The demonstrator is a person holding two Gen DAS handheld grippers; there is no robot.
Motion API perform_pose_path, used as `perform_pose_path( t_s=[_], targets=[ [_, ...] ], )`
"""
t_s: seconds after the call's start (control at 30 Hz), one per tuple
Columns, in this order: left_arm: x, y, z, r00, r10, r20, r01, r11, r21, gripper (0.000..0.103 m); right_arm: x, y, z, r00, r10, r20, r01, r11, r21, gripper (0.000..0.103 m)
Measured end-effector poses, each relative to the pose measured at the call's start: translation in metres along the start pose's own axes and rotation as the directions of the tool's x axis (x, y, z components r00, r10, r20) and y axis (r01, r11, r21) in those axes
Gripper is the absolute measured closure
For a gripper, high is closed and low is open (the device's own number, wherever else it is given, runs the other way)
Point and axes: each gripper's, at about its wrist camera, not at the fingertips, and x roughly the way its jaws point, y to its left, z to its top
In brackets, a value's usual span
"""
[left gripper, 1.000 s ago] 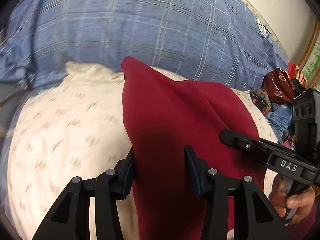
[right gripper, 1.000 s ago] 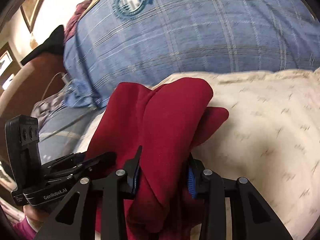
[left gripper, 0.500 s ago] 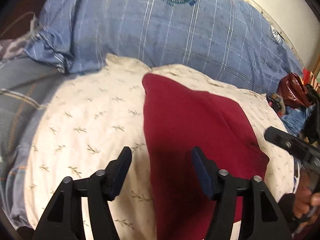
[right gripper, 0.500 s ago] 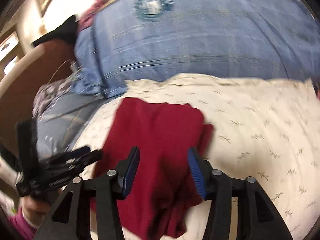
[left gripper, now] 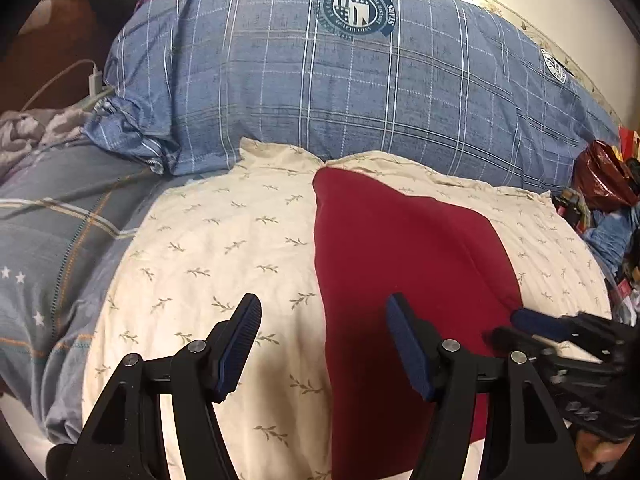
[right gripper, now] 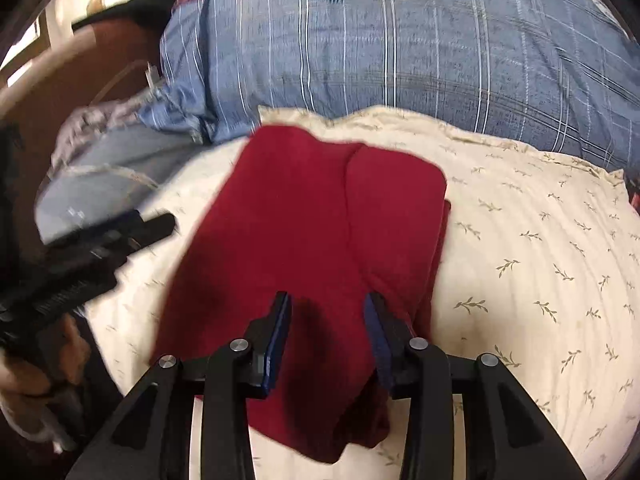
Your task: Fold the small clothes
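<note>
A folded dark red garment (left gripper: 404, 260) lies flat on a cream pillow with a leaf print (left gripper: 224, 256). It also shows in the right wrist view (right gripper: 312, 248), with a fold line down its middle. My left gripper (left gripper: 322, 340) is open and empty, held above the garment's left edge. My right gripper (right gripper: 326, 336) is open and empty, above the garment's near end. The right gripper shows blurred at the lower right of the left wrist view (left gripper: 560, 344). The left gripper shows blurred at the left of the right wrist view (right gripper: 96, 248).
A large blue plaid pillow with a round crest (left gripper: 352, 80) lies behind the cream pillow. A grey-blue blanket (left gripper: 52, 240) is on the left, with a white charger cable (left gripper: 94, 76) beyond it. A dark red bag and clutter (left gripper: 604, 184) sit at the right.
Both grippers have let go of the red garment, opened and pulled back toward me. The garment has settled flat and folded on the cream pillow.
</note>
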Motion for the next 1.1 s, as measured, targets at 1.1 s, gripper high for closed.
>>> perform_pose_path(
  t_s=[1.1],
  targets=[
    [-0.016, -0.002, -0.008, 0.997, 0.034, 0.070, -0.036, 0.999, 0.023, 0.036, -0.024, 0.001, -0.001, 0.993, -0.088, 0.080, 0.083, 0.995, 0.061, 0.029]
  ],
)
